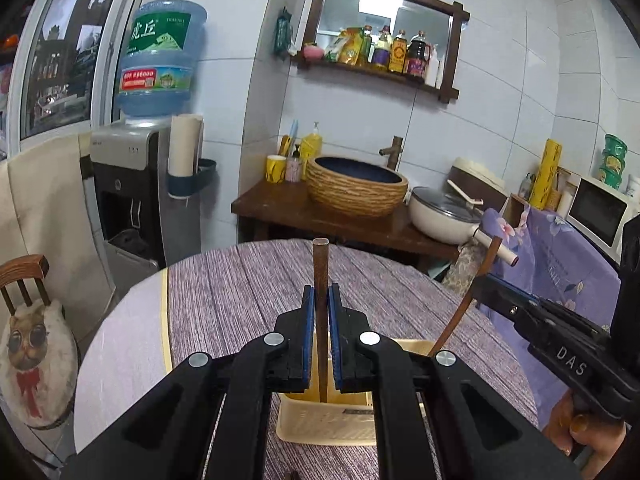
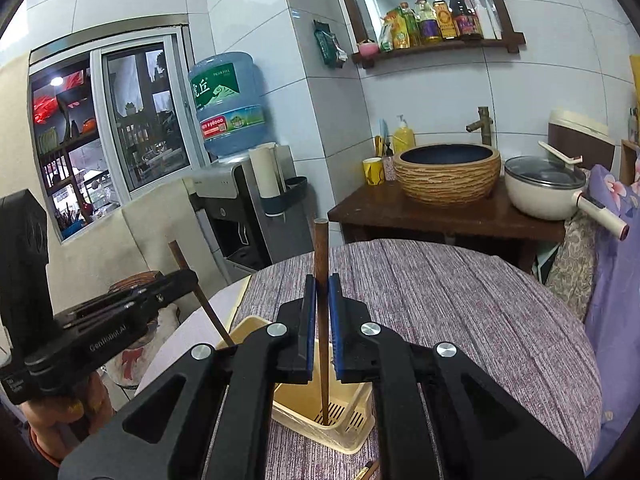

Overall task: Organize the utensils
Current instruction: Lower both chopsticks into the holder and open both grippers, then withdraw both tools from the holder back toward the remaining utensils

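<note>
"DAS" marks the right gripper [image 1: 486, 280], "GenRobot.AI" the left gripper [image 2: 192, 276], "虎丘" the water jug [image 1: 160, 56].

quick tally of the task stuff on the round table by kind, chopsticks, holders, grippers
chopsticks: 2, left one and right one
utensil holder: 1
grippers: 2, left gripper and right gripper
total: 5

Round table [image 2: 460, 300] w/ purple-grey woven cloth carries a cream plastic utensil basket [image 2: 320, 420] near its front edge, slotted base visible.
</note>
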Tool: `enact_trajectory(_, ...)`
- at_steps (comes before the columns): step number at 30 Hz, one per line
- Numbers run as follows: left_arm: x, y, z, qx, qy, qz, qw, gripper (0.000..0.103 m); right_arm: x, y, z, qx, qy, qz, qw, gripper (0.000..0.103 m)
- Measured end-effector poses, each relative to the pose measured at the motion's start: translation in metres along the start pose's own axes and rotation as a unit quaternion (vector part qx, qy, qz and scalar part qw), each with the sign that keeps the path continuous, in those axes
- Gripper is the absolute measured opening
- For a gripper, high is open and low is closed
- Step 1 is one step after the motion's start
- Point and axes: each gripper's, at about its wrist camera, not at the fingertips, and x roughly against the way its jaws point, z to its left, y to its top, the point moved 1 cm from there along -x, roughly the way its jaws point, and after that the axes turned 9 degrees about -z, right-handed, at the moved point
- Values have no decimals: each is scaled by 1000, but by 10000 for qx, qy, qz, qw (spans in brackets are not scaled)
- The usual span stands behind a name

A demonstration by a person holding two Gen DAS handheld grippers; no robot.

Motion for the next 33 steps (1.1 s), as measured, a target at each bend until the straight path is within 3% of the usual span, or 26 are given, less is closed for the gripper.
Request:
enact_trajectory(10,-1,-10,4,20,-35,106,9999,9,3,-6,-1,26,-109,-179,9998,8)
enact_trajectory(11,1,-10,3,-18,-35,78,10000,15,5,-6,-2,20,-106,-198,9997,8)
enact_trajectory(12,6,-9,2,-51,-17,24,10000,29,8,-6,-2,15,-106,-217,9997,14)
enact_trajectory(13,10,-9,2,-56,-1,-44,10000,37,12,-7,-2,14,-89,-258,9996,29)
enact_trajectory(14,17,-9,3,-38,14,-148,9999,54,18,-8,-1,27,-85,-328,9994,40)
enact_trajectory(15,27,-9,4,-4,13,-281,9996,63,24,-9,-1,51,-115,-411,9991,59)
enact_trajectory(17,39,-12,5,1,-1,-390,9992,68,38,-13,3,204,-237,-529,9981,61)
enact_trajectory(20,55,-22,7,-12,53,-420,9991,83,52,-26,7,344,-346,-453,9978,67)
enact_trajectory(22,64,-33,11,32,77,-386,9992,88,59,-39,7,377,-389,-331,9980,73)
enact_trajectory(25,72,-56,20,36,132,-207,9997,94,65,-64,3,444,-520,-60,9976,73)
enact_trajectory(33,68,-129,46,148,548,713,9958,92,63,-145,-26,79,-941,1060,9899,73)
